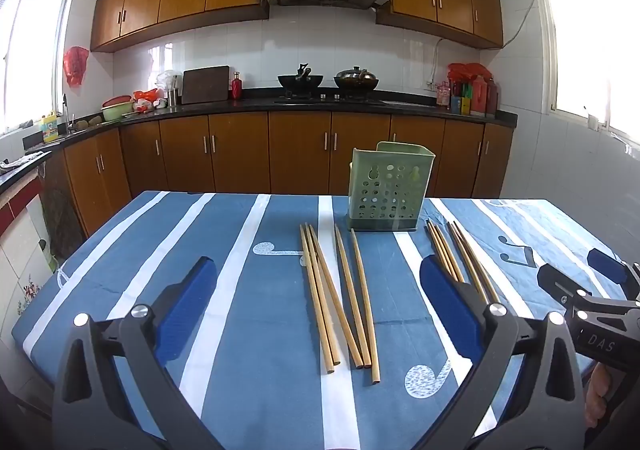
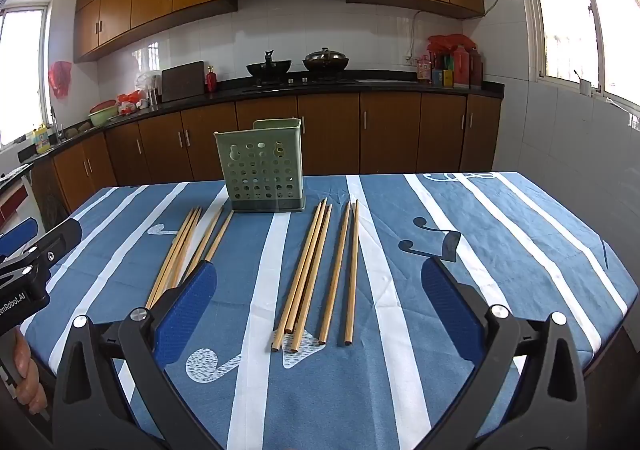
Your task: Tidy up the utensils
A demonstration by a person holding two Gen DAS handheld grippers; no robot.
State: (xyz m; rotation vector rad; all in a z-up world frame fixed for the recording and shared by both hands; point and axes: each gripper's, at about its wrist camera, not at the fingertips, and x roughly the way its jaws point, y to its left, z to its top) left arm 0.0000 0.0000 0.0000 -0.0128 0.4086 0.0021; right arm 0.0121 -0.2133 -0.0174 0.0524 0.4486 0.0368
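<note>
Your left gripper (image 1: 318, 290) and right gripper (image 2: 319, 292) gape wide, holding nothing. Chopsticks (image 2: 308, 274) lie before the green holder (image 2: 262, 166). Readable lettering: "DAS", "enRobot.AI", its start cut off.

Chopsticks (image 1: 352, 294): pale wood, matt. Holder (image 2: 262, 166): green perforated plastic, smooth. Tablecloth (image 2: 400, 390): blue-white cloth, creased; worktop (image 1: 400, 100): glossy black.

R chopsticks (image 1: 464, 258): near ends hid by finger | holder (image 1: 386, 186): inside unseen
</note>
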